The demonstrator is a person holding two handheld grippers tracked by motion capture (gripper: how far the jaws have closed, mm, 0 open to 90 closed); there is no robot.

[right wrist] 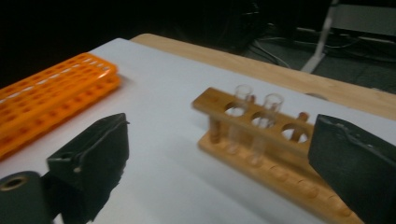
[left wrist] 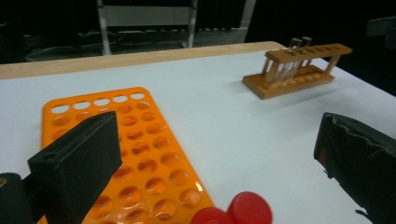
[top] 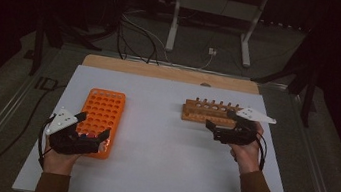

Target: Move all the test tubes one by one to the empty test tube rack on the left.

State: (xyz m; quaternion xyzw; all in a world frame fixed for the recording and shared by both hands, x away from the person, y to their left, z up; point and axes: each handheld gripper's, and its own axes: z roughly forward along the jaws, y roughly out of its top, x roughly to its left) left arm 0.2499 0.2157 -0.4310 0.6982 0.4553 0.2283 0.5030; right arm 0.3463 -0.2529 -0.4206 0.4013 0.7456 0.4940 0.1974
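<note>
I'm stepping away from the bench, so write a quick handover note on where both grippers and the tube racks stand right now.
Left gripper: open, nothing between the jaws, over the near end of the orange plastic tube tray.
Right gripper: open, holding nothing, just in front of the wooden test-tube rack.
Two red round caps lie by the orange tray's near corner.
Two clear glass tubes stand in the wooden rack, uncapped; its other holes look empty.
Done: what has been finished can't be told.
Left: probably capping or moving the tubes; the orange tray's holes look empty.
</note>
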